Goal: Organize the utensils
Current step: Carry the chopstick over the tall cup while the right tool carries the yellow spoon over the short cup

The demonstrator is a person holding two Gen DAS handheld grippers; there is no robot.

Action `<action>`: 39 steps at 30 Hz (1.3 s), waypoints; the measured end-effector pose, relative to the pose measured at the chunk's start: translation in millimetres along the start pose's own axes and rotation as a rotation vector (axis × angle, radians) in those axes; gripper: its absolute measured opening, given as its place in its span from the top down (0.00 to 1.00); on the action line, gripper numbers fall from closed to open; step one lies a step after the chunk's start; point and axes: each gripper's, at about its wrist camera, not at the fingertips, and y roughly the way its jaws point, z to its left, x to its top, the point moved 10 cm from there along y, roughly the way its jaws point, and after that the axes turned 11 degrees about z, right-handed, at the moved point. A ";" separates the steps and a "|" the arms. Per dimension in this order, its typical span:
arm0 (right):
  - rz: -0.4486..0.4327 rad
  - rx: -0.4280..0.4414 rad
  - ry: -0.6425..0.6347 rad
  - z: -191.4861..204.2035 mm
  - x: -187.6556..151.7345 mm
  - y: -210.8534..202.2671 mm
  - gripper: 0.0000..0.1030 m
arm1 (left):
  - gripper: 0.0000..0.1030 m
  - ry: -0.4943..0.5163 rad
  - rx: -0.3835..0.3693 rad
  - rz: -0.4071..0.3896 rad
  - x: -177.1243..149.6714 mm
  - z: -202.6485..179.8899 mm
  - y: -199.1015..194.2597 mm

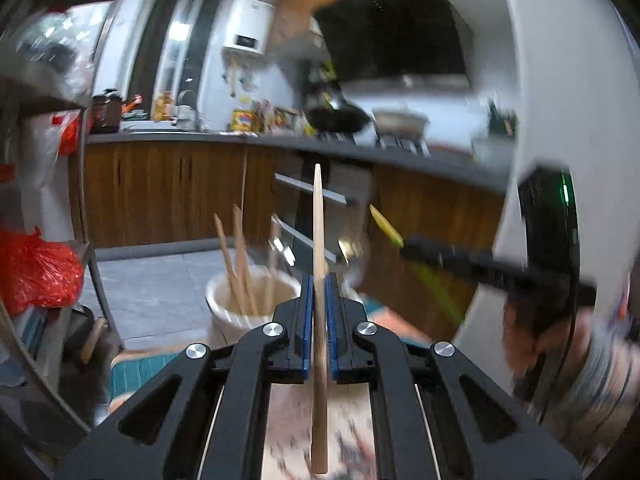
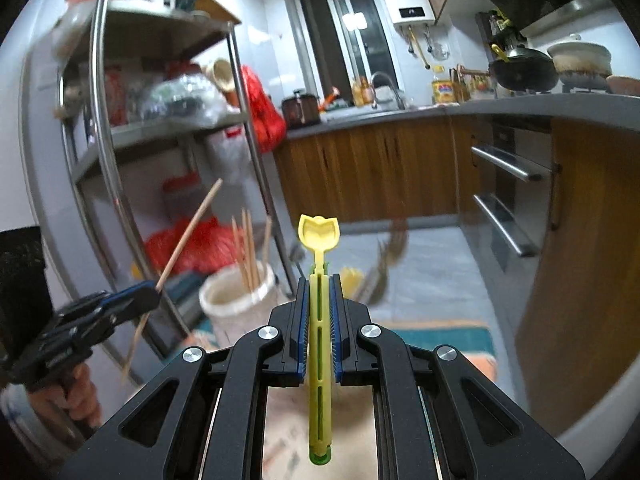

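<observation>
- The left gripper [image 1: 319, 280] is clamping a single wooden chopstick [image 1: 319, 248] between its blue pads, jaws closed tight on it; the stick is running straight up the middle of the left wrist view, its tip pointing away from the camera.
- The right gripper [image 2: 320, 284] is gripping a yellow plastic utensil [image 2: 320, 320] with slots along its handle, jaws pressed against both sides; the tulip-shaped head is sticking out past the fingertips.
- A white holder [image 2: 236, 300] is standing on the patterned mat [image 2: 440, 336], toward the mat's left edge, with several wooden chopsticks [image 2: 248, 256] leaning upright inside it.
- Both grippers are hovering above the mat, near the holder, neither touching it.
- A metal shelf rack [image 2: 104, 120] is standing just behind the holder, and red plastic bags [image 2: 200, 240] are sitting on its lower level.
</observation>
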 end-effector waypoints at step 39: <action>-0.026 -0.021 0.018 -5.4 -11.7 88.0 0.90 | 0.94 -0.026 0.164 -0.030 -11.4 42.6 66.2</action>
